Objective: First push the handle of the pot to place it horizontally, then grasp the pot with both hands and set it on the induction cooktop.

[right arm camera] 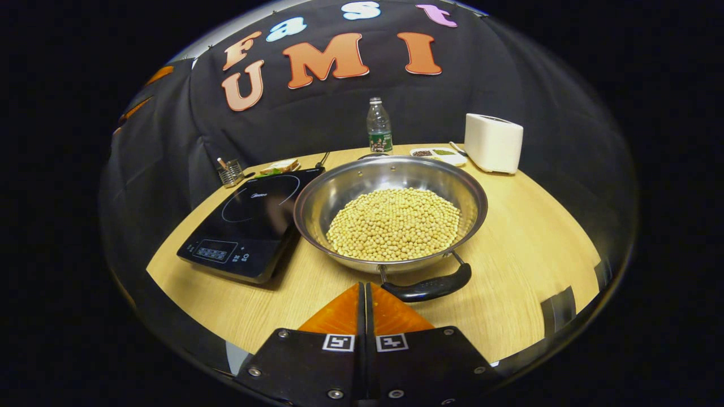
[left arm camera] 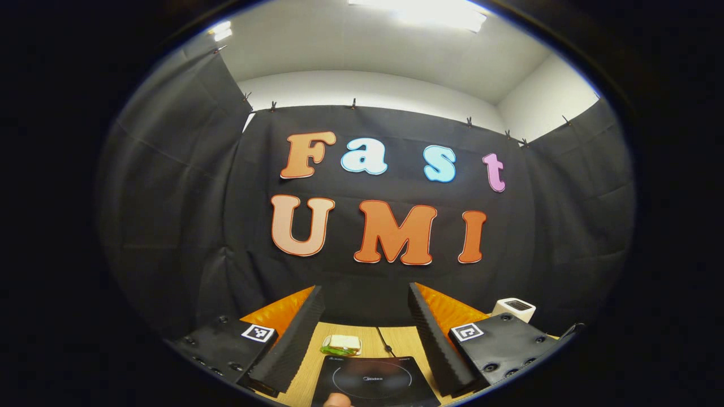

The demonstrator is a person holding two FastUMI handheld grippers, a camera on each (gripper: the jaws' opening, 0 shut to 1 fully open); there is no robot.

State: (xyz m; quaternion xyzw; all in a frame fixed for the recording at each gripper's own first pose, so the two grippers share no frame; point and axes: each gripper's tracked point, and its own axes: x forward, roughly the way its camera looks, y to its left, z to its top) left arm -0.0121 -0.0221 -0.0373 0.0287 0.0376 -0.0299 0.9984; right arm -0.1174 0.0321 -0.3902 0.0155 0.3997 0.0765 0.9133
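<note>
Bean-filled steel pot [right arm camera: 390, 209], black handle [right arm camera: 430, 287] nearest, beside black cooktop [right arm camera: 249, 223].

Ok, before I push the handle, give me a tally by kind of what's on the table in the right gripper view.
Pot of beans: 1
Induction cooktop: 1
Water bottle: 1
Toaster: 1
Divided dish: 1
Utensil holder: 1
Sandwich: 1
Total: 7
</note>
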